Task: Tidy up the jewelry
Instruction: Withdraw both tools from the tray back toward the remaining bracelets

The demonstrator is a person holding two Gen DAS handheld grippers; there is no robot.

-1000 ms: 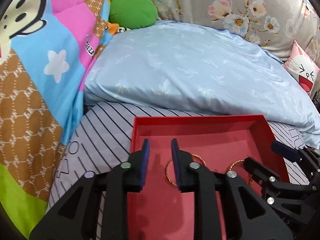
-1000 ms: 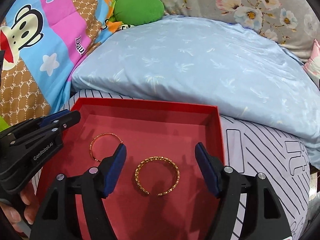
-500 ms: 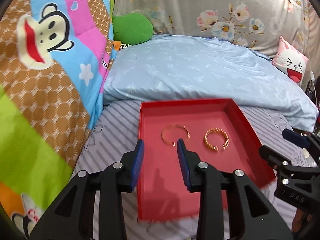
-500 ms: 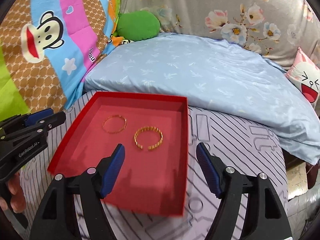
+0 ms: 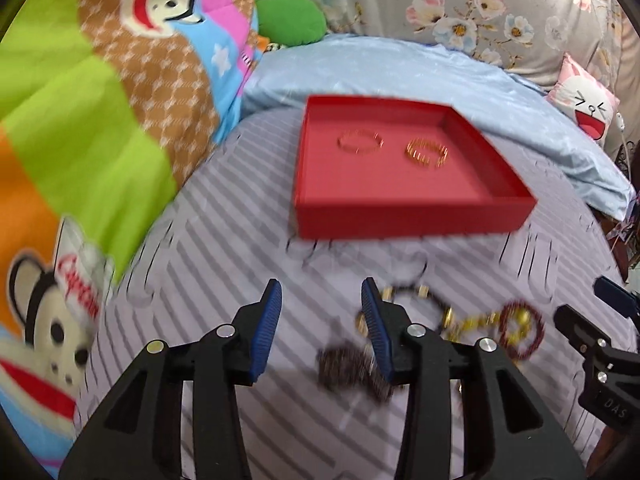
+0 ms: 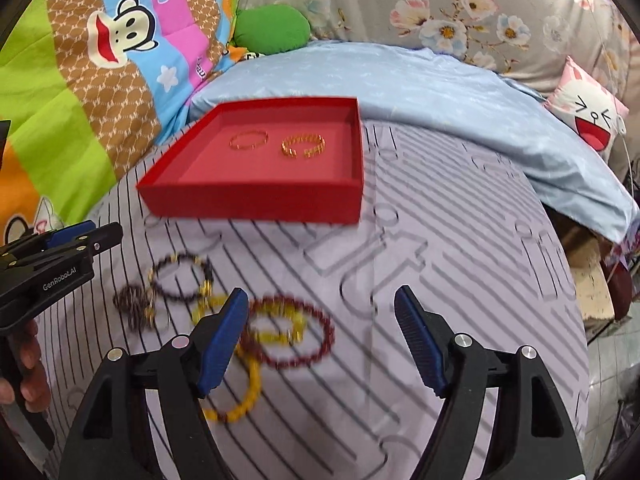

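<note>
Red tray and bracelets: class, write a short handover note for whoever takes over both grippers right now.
Left gripper: empty, jaws opening, over the striped sheet beside the loose pile.
Right gripper: open, empty, over the red bead bracelet.
Red tray: holds a thin gold bangle and a gold cuff, side by side.
Done: those two are stowed.
Left: the pile on the sheet near the tray: dark bead bracelet, yellow bead bracelet, the red one, and blurred smaller pieces.
</note>
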